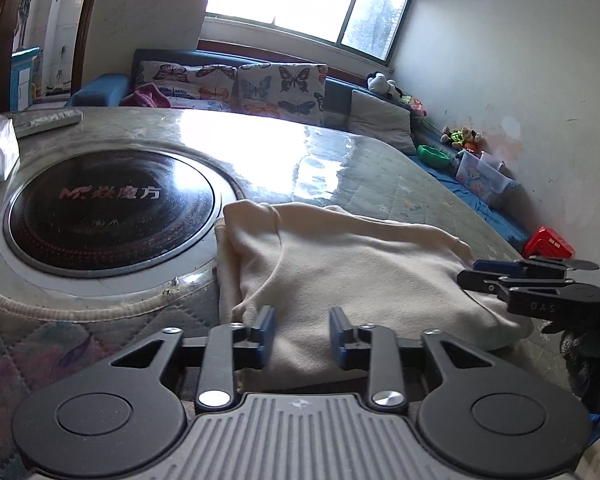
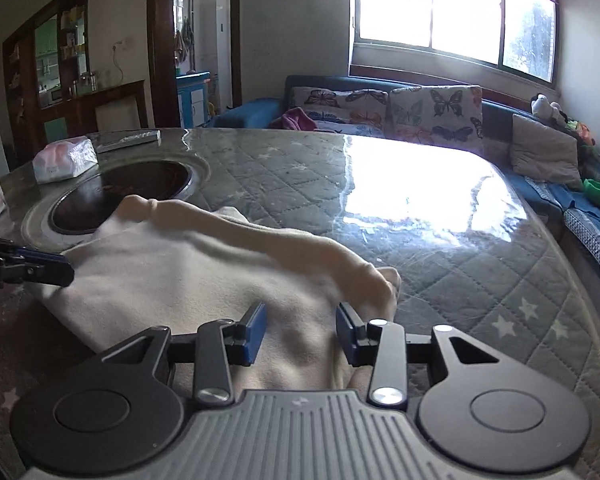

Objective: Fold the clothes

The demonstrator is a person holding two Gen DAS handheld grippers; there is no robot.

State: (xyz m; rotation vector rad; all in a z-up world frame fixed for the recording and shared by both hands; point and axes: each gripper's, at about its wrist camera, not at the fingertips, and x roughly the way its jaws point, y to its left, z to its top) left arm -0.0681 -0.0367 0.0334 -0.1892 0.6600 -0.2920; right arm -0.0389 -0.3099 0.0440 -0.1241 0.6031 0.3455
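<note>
We had the cream garment (image 1: 340, 264) lying folded on the counter (image 1: 380, 168) near its front edge, just right of the round black cooktop (image 1: 112, 208) set into the counter. Our left tongs (image 1: 302, 334) sat over the garment's near edge with fingers apart, gripping nothing. Our right tongs (image 2: 301, 334) were likewise apart over the near edge at the garment's right end; a tissue pack (image 2: 66, 160) sat at the far left corner.

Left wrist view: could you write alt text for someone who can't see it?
An open left gripper hovers over a cream garment lying on a quilted table, beside a round black cooktop. The right gripper reaches in from the right.
</note>
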